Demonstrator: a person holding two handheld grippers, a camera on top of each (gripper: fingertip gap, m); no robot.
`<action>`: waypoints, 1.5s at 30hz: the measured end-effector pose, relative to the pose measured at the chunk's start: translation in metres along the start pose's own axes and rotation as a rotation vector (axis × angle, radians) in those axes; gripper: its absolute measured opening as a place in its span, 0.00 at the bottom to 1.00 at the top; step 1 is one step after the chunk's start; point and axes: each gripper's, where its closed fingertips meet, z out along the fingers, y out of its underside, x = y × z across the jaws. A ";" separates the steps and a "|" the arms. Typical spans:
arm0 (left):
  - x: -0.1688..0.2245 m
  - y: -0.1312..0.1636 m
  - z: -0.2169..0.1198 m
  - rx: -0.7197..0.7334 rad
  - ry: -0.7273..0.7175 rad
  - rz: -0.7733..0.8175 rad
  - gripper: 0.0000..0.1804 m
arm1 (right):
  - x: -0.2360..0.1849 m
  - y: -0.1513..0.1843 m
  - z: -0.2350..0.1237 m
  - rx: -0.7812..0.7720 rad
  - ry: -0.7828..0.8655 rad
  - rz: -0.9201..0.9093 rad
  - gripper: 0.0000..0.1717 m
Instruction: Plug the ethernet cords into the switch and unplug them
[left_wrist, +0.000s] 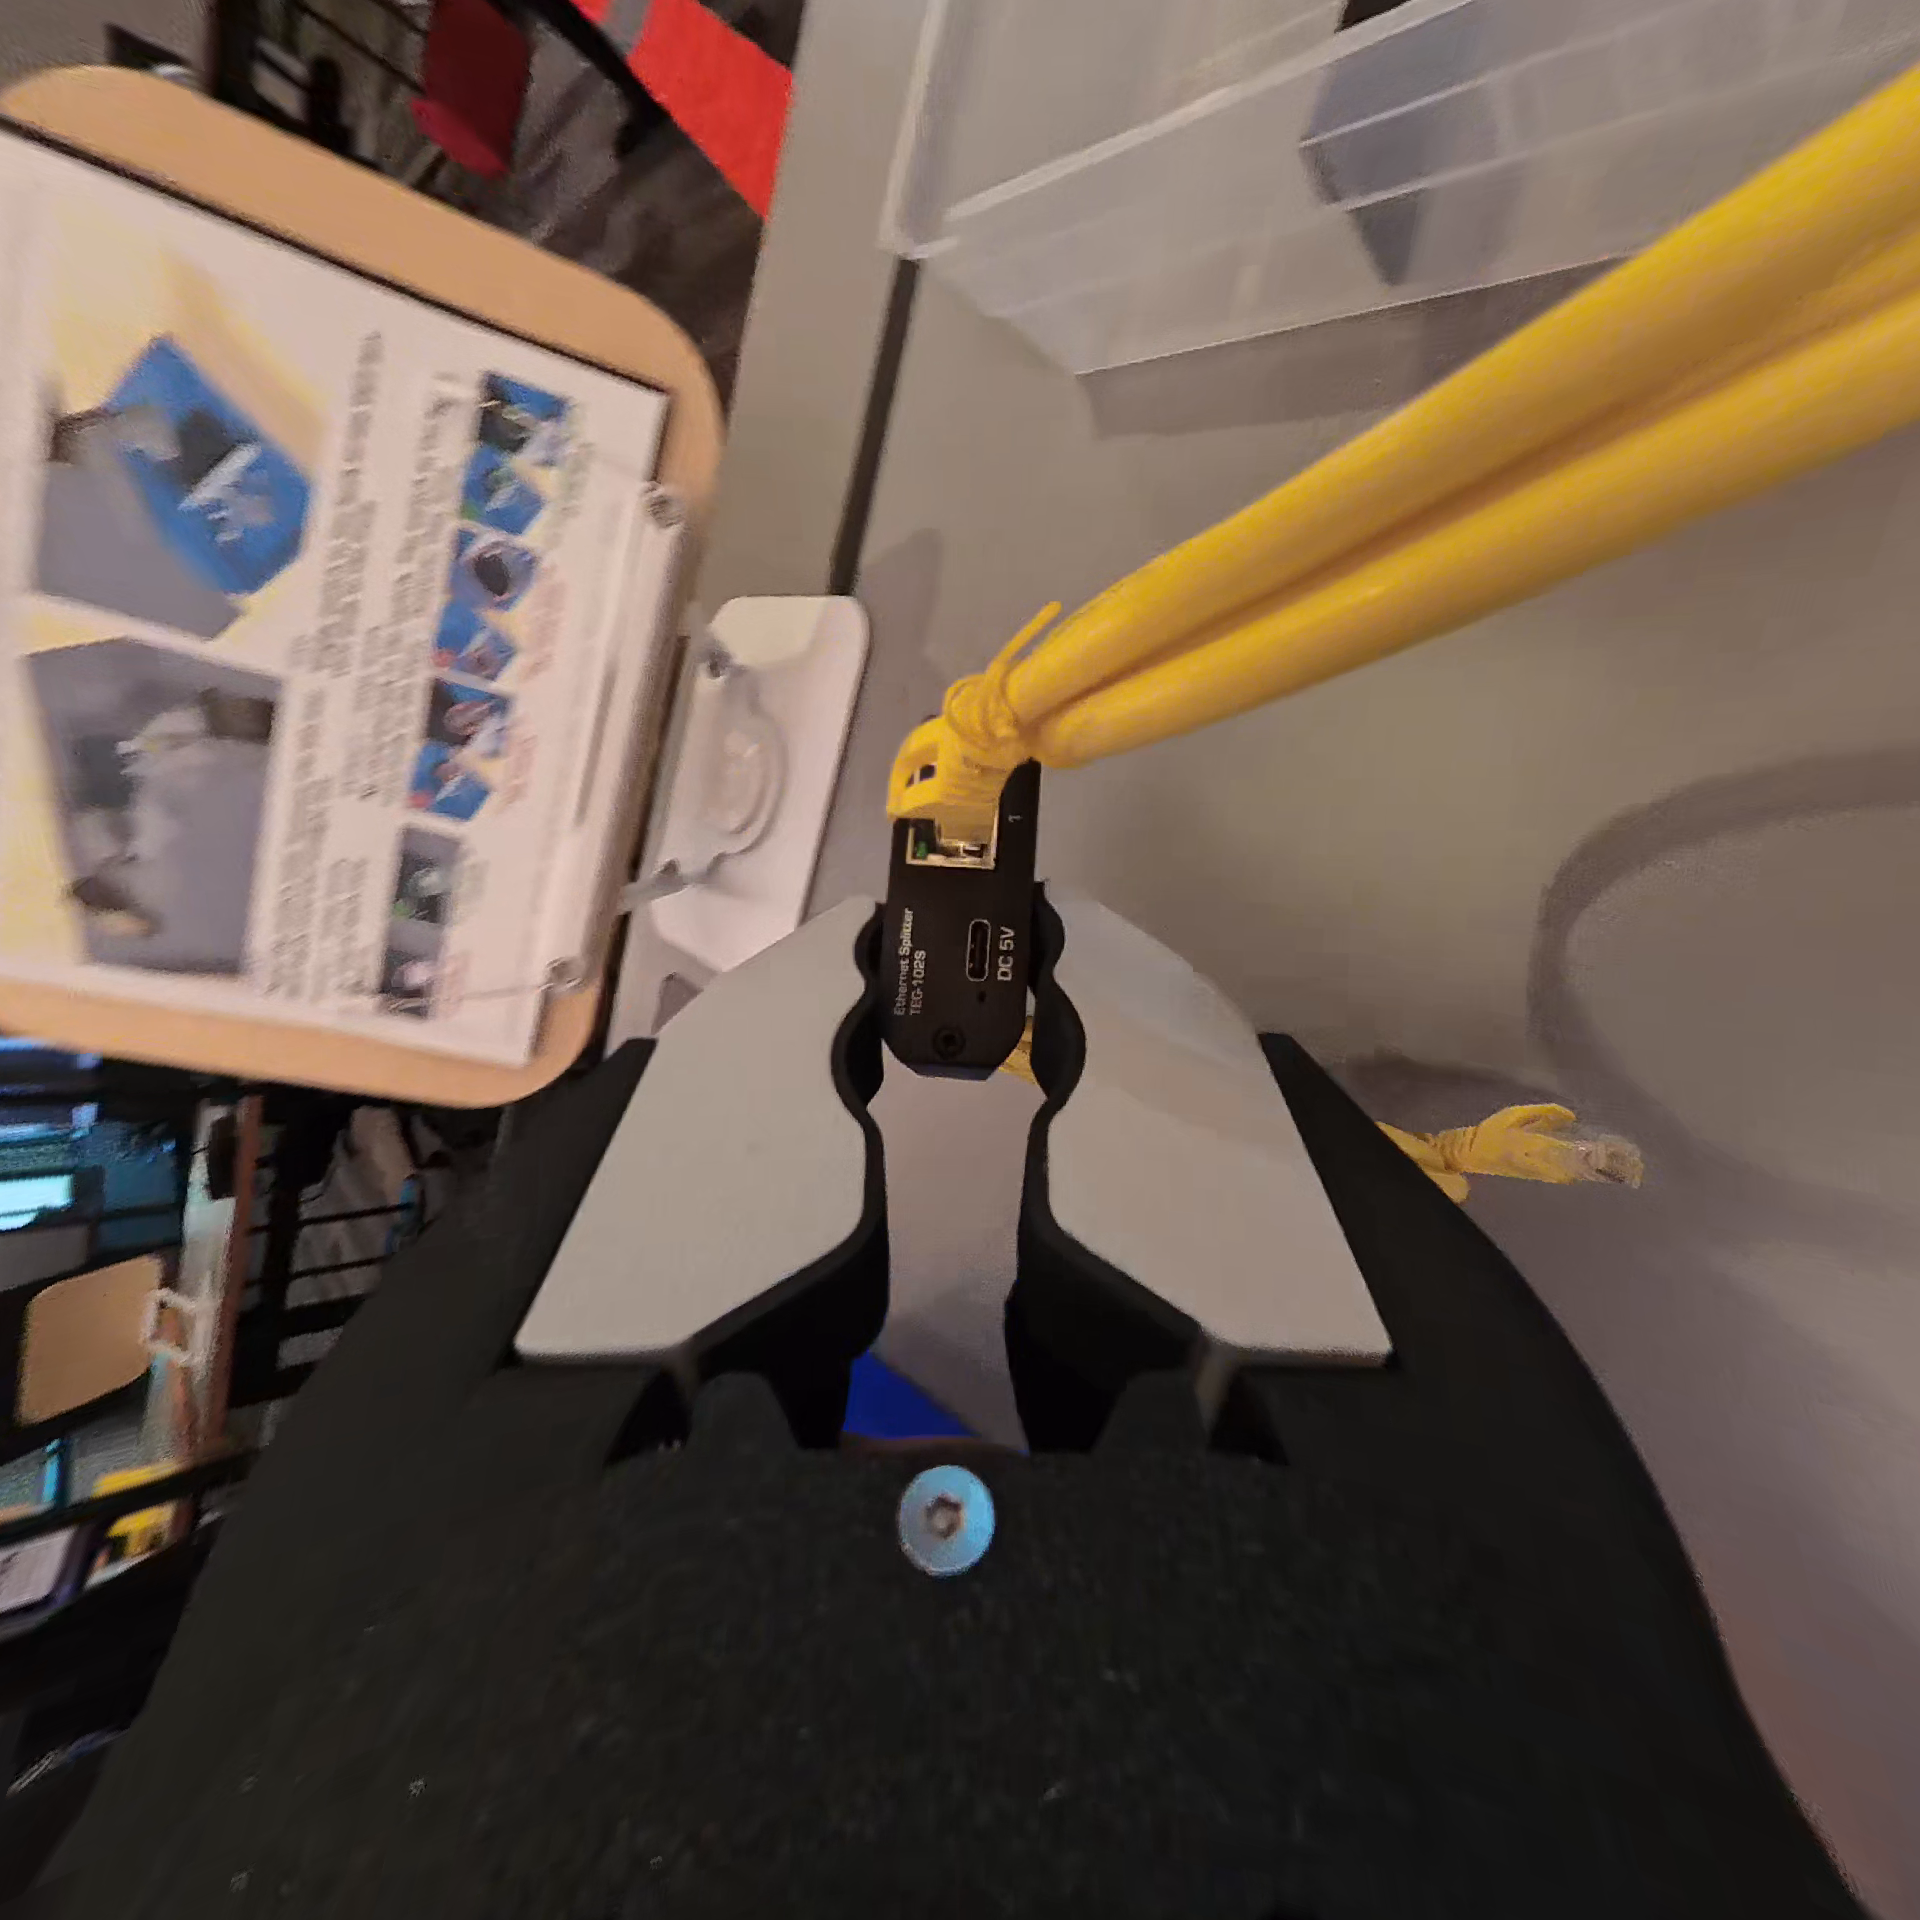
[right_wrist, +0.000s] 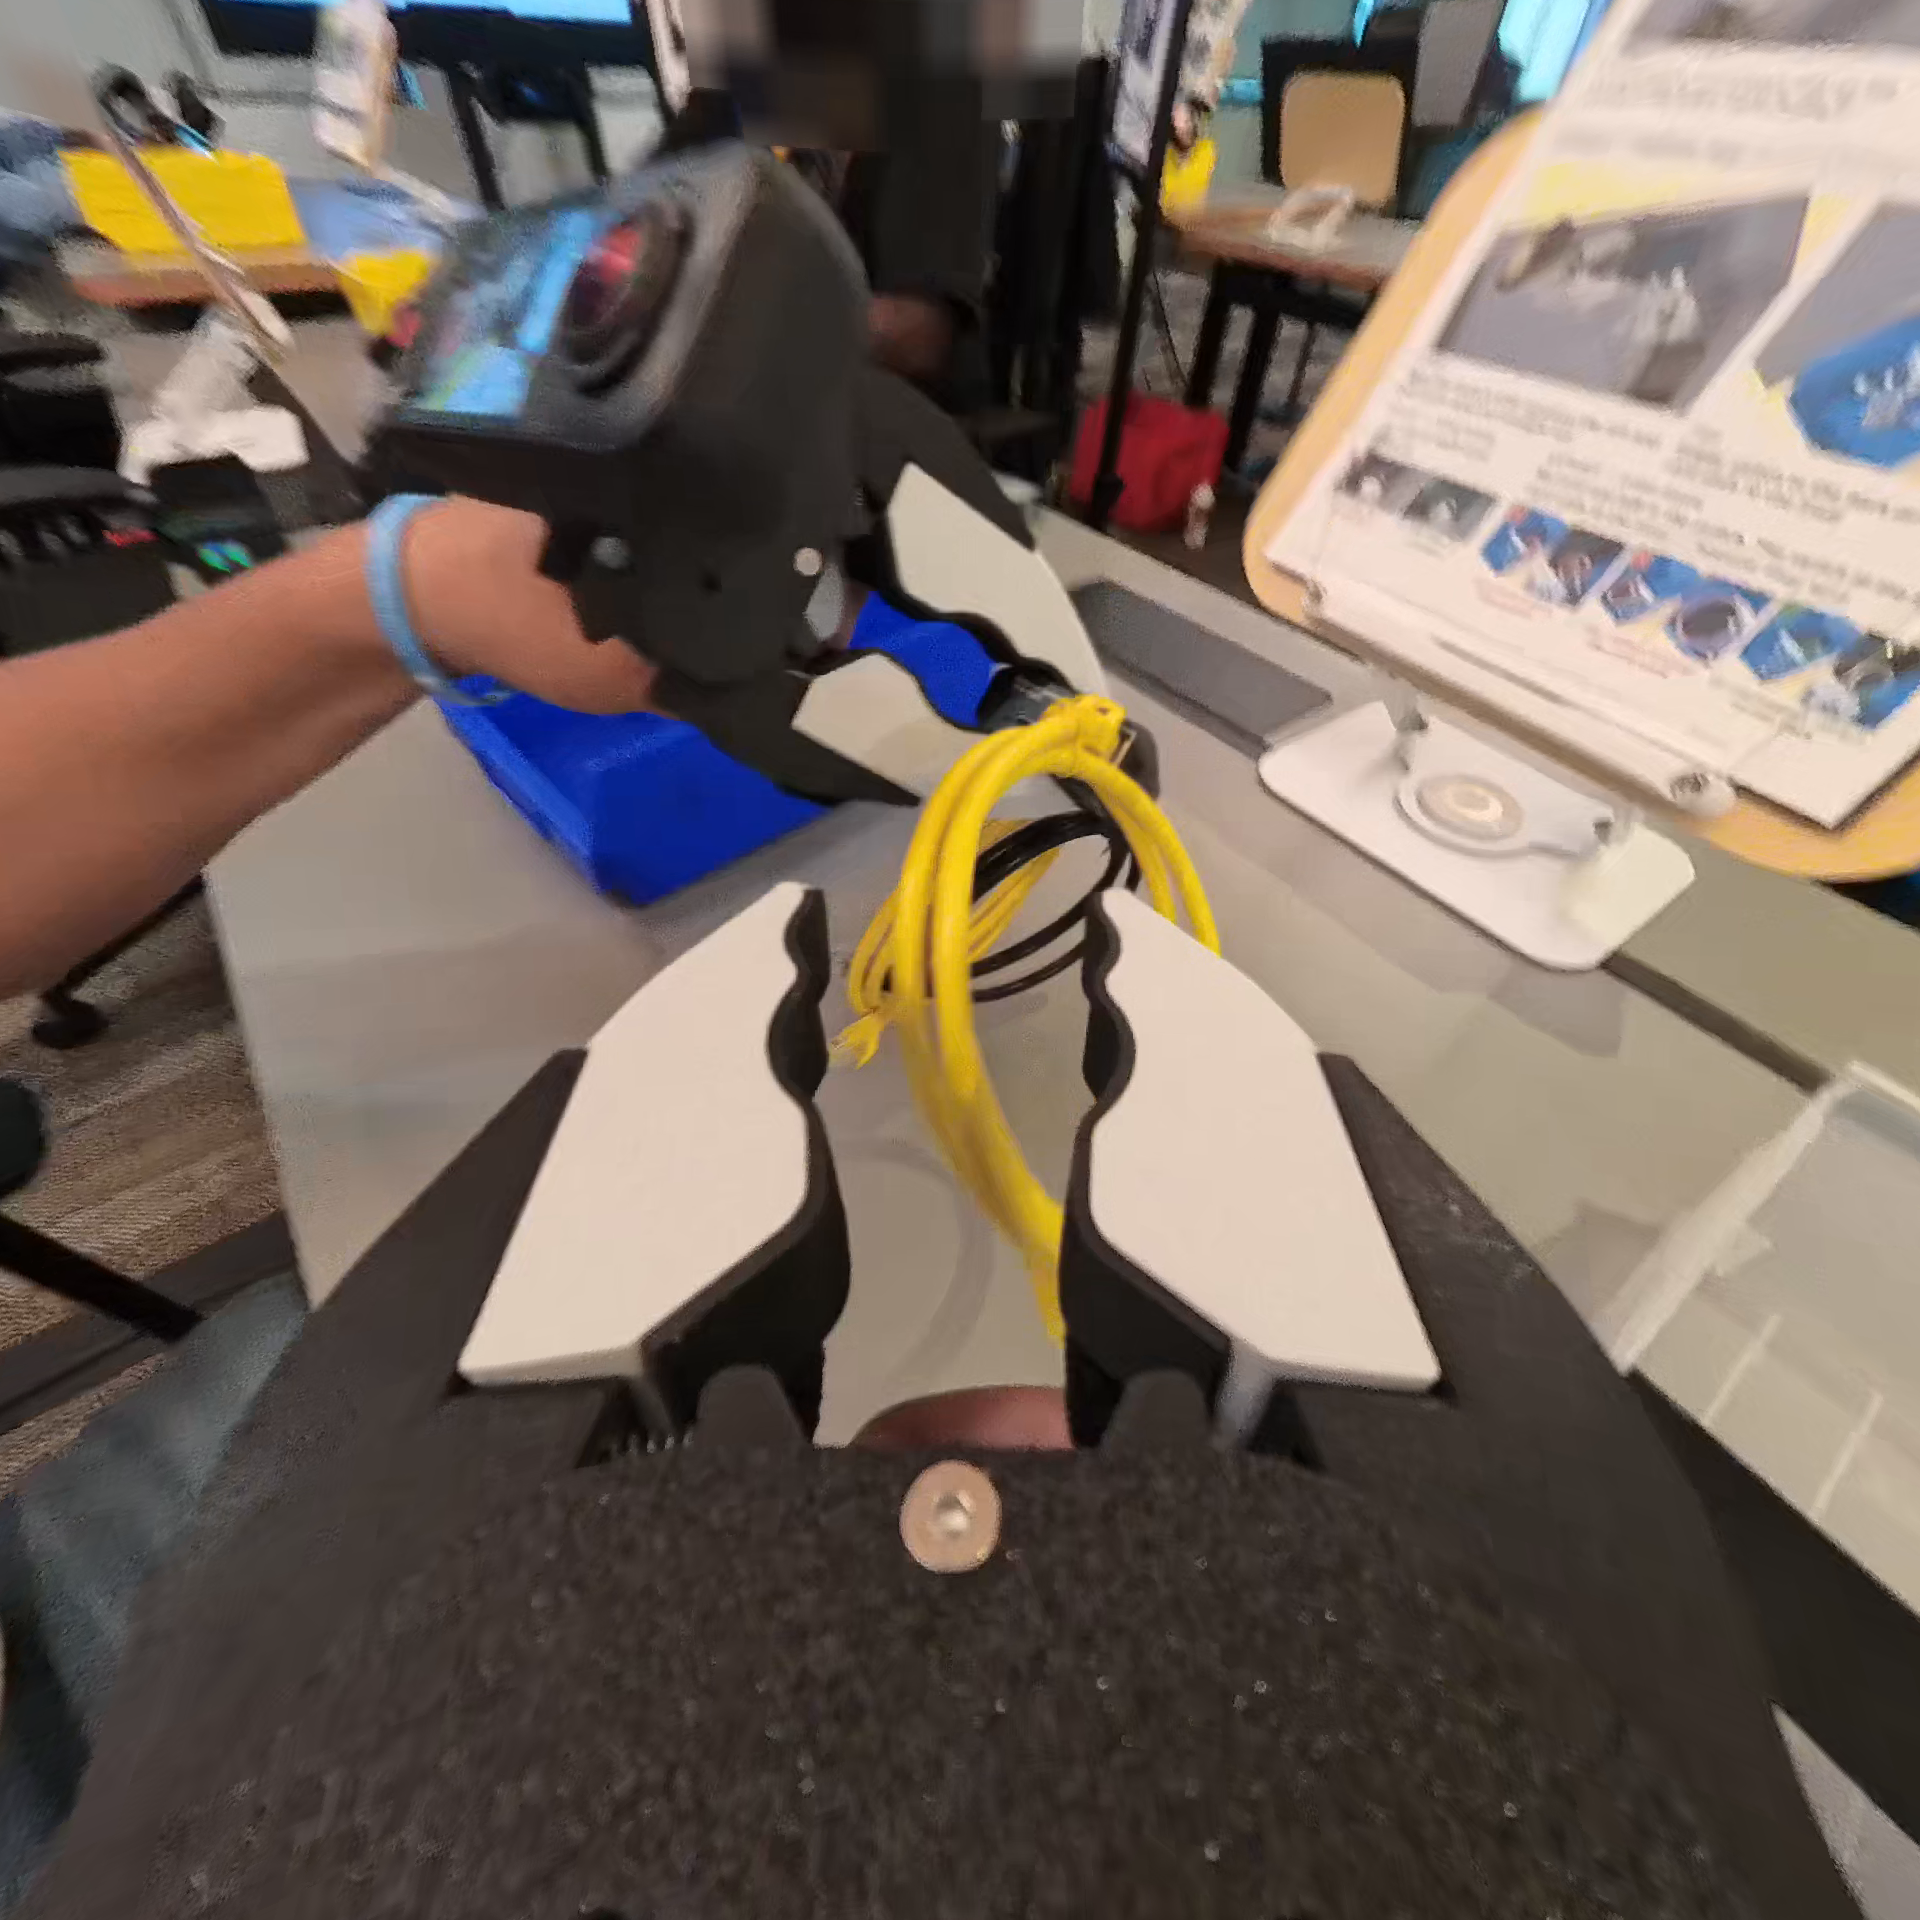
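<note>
Switch (left_wrist: 961, 940), small and black, sits clamped in the left gripper (left_wrist: 956, 997), both black pads pressing its sides, held up off the grey table (left_wrist: 1351, 831). Left wrist view: one yellow plug (left_wrist: 940, 779) is seated in the port at the far end, and two thick yellow cord runs (left_wrist: 1455, 540) sweep off toward the top right corner. One loose plug (left_wrist: 1548, 1143) lies on the table to the right, unconnected. So I count one cord in, one cord out. A board (left_wrist: 312, 623) on a white stand (left_wrist: 769, 748) rises at the left, and one clear bin (left_wrist: 1351, 187) sits at the far edge.

Over to the right wrist view: the right gripper (right_wrist: 951, 997) stands open, its pads not pressing anything. The yellow loops (right_wrist: 935, 935) hang through the gap, with one black cable (right_wrist: 1049, 904) coiled behind. The free plug (right_wrist: 862, 1039) dangles just beside the left pad. Farther off, a hand (right_wrist: 488, 613) holds the left gripper (right_wrist: 1060, 727) above a blue block (right_wrist: 623, 790) near the table's left edge.

My read: we're at the plugging-in step for the second cord. Next, the right jaws need to close squarely on that free plug and line it up with the empty port.
</note>
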 end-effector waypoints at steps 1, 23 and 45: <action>0.010 -0.003 0.008 0.004 0.023 -0.002 0.13 | 0.009 0.011 0.006 -0.041 0.027 0.008 0.24; 0.048 0.008 -0.007 0.243 0.106 -0.209 0.23 | 0.004 0.031 0.008 -0.088 -0.138 -0.067 0.05; 0.055 0.011 0.010 0.266 0.032 -0.034 0.13 | 0.009 0.048 -0.006 -0.119 -0.230 -0.082 0.06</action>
